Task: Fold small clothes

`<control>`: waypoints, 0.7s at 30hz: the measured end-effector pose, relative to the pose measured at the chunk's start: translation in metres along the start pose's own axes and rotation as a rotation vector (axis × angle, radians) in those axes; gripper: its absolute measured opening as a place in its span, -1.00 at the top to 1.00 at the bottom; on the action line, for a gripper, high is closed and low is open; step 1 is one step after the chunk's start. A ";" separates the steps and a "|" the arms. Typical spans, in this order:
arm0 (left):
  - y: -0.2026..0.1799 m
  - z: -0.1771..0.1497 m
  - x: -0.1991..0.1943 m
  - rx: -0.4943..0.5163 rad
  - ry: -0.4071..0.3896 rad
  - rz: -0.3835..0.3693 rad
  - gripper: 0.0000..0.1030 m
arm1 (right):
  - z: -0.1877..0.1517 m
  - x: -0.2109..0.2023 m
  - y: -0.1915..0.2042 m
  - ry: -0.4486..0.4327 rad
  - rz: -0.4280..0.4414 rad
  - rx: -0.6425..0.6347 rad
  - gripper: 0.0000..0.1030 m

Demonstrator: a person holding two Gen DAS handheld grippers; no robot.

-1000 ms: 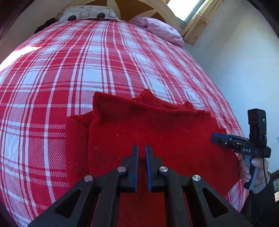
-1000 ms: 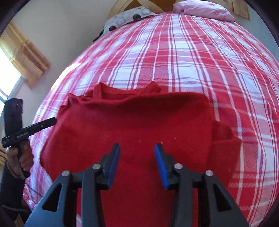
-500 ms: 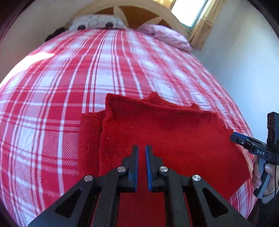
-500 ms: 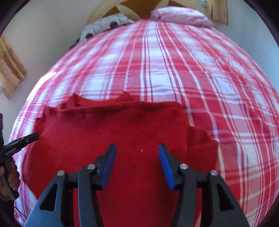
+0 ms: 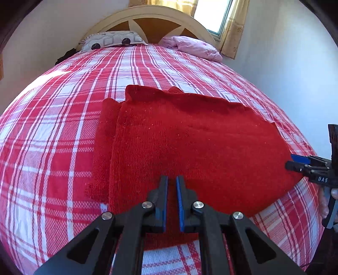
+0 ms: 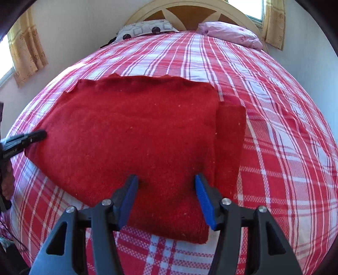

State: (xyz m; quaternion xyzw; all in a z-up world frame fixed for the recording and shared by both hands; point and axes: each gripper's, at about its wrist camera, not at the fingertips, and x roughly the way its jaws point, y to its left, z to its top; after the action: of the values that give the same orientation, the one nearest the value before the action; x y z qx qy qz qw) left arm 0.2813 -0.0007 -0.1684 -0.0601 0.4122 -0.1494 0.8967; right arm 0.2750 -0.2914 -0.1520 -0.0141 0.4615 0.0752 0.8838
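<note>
A red knitted garment [image 5: 190, 137] lies folded flat on the bed, with a narrower folded strip [image 6: 230, 137] along one side. My left gripper [image 5: 172, 179] hovers over the garment's near edge, shut, with nothing between its blue pads. My right gripper [image 6: 166, 179] hangs over the near edge on the other side; its jaws are opening and the pads stand apart above the cloth without pressing it. Each gripper shows in the other's view: the right gripper [image 5: 295, 161] at the garment's right corner, the left gripper [image 6: 40, 134] at its left corner.
The red-and-white plaid bedspread [image 5: 52, 127] covers the whole bed. A patterned pillow [image 5: 112, 41] and a pink pillow [image 5: 194, 46] lie at the curved wooden headboard [image 5: 147, 19]. Walls and curtained windows close in on both sides. A person's hand [image 5: 334, 193] grips the right handle.
Both grippers have drawn back toward the garment's near edge, and more of the headboard shows. The right gripper's jaws have spread wider. The left gripper stays shut.
</note>
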 end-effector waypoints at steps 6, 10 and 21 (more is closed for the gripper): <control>0.010 -0.014 -0.005 -0.056 -0.011 -0.037 0.84 | -0.002 -0.024 0.013 -0.108 0.009 -0.014 -0.14; 0.006 -0.018 -0.005 -0.054 -0.002 -0.033 0.84 | -0.010 0.012 0.017 0.019 -0.046 -0.049 -0.15; 0.005 -0.026 -0.007 -0.064 0.003 -0.021 0.84 | 0.010 -0.008 0.069 -0.057 -0.022 -0.123 -0.17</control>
State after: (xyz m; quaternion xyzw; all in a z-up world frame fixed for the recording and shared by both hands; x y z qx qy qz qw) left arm 0.2580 0.0066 -0.1816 -0.0928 0.4174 -0.1459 0.8921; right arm 0.2688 -0.2232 -0.1367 -0.0713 0.4304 0.0941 0.8949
